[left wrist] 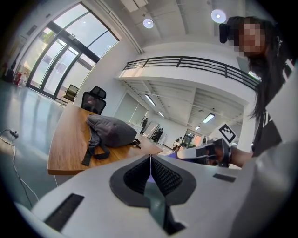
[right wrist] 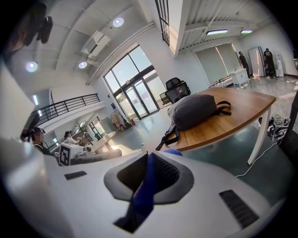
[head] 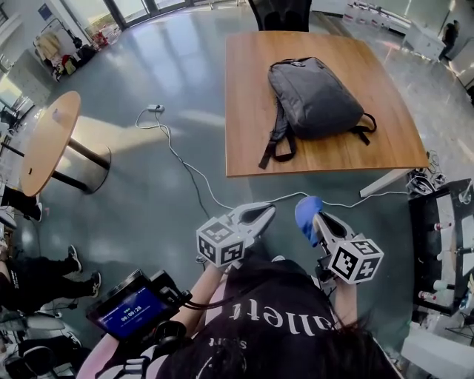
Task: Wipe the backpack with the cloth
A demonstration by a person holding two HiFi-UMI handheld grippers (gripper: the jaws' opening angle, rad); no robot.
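A grey backpack [head: 315, 96] lies flat on the wooden table [head: 252, 141], straps trailing toward the near edge; it also shows as the backpack [left wrist: 111, 130] and the backpack [right wrist: 192, 110] in the gripper views. My right gripper [head: 311, 216] is shut on a blue cloth [head: 307, 213], which bunches between the jaws as the blue cloth [right wrist: 145, 188]. My left gripper [head: 268, 212] is shut with nothing in it. Both hang over the floor, well short of the table's near edge.
A white cable [head: 178, 159] snakes across the grey floor from a plug [head: 155, 108]. A round wooden table [head: 46, 137] stands at left, a black chair [head: 280, 13] behind the table, a black rack [head: 444, 244] at right. A screen device [head: 133, 307] sits at my left forearm.
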